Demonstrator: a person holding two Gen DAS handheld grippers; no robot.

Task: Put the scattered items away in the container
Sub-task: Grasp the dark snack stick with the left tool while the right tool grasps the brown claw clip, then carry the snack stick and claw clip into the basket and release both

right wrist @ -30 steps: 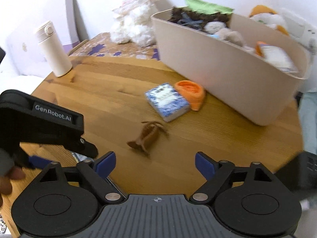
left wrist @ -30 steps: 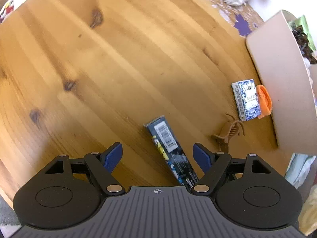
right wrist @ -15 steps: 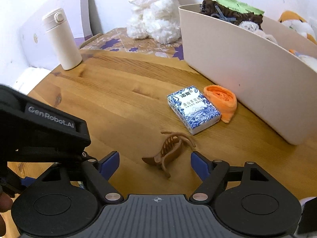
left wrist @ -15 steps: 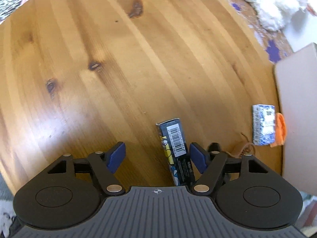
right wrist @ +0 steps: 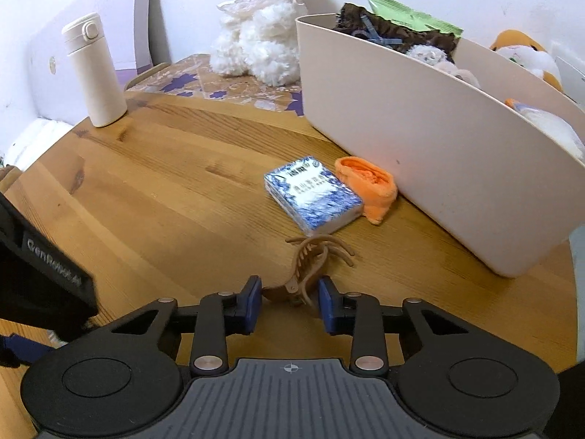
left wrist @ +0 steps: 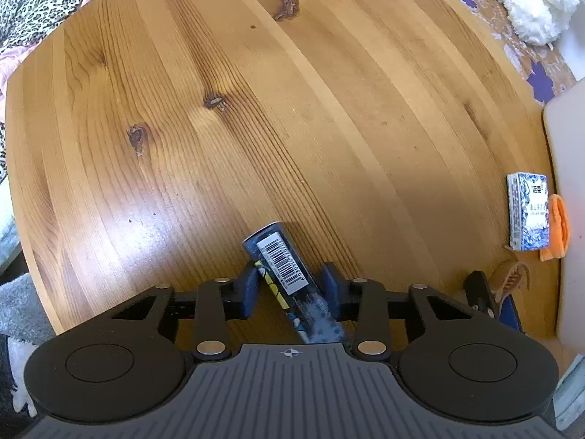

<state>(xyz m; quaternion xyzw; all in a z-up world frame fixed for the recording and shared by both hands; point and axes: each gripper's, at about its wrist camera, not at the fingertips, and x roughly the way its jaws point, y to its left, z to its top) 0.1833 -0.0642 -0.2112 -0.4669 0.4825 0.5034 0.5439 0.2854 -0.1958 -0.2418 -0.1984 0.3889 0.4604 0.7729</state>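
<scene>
Both grippers are closing right now. A second ago each pair of fingers stood wide apart above its target; now they have drawn in on both sides at once.

Left gripper (left wrist: 290, 289): the dark blue tube (left wrist: 289, 278) with the barcode label lies slantwise on the worktop (left wrist: 256, 109) between the fingers, its capped end poking out towards 11 o'clock. The blue pads sit just at its sides and are coming together; contact looks made or very nearly made, though I can't swear the squeeze is firm.

Right gripper (right wrist: 290, 300): the brown hair claw (right wrist: 310, 259) has its hinge end between the fingers, teeth fanning out towards 1 o'clock. There is a sliver of gap on the right pad, so I'd call this one closing around it, not yet clamped.

Further out at 12 o'clock in the right view lie the blue-and-white packet (right wrist: 314, 194) and, touching it, the orange cloth (right wrist: 369, 183), which rests against the wall of the beige container (right wrist: 420, 139) at 1 o'clock. That bin already holds several things.

My read: two pickups are being taken together, so one trip could clear two of the four loose items. The claw's springy, uneven shape could twist as the pads bite.
</scene>
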